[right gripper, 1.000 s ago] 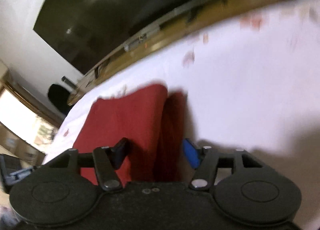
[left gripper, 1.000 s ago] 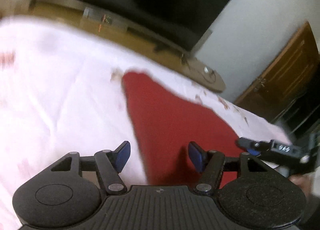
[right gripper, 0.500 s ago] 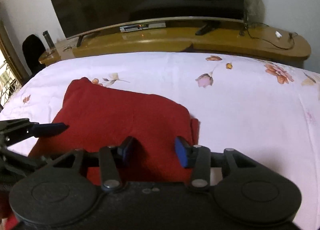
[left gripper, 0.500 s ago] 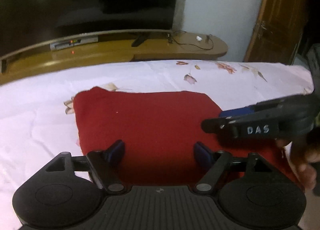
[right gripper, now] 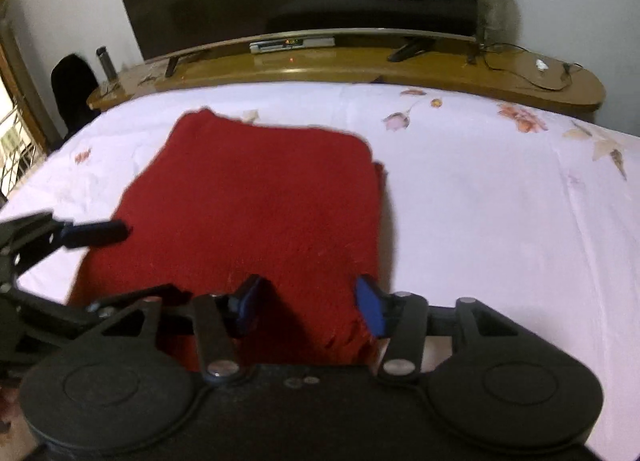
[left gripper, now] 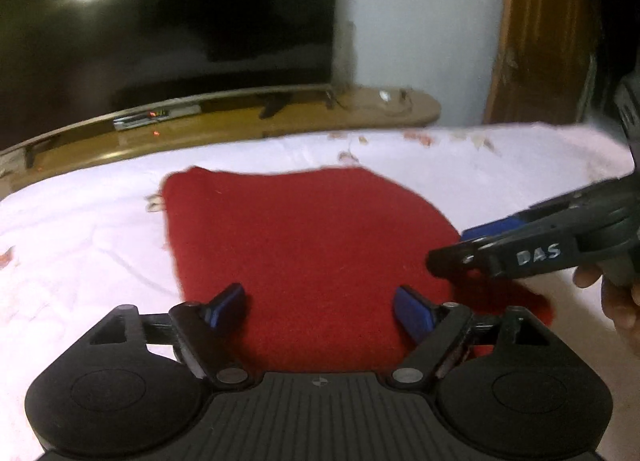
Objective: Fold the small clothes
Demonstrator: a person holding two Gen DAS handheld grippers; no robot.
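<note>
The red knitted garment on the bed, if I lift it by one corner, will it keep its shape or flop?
The red garment would probably flop: it is soft knit lying flat in folded layers, so the fold would likely fall open. It looks light. Its fuzzy surface should grip rather than slip.

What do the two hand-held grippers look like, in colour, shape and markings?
Both the left gripper and the right gripper are matte black, with two round discs on the body, silver pivot screws and blue finger pads. The right one bears white letters "DAS" on its side. No cables or sleeves show.
</note>
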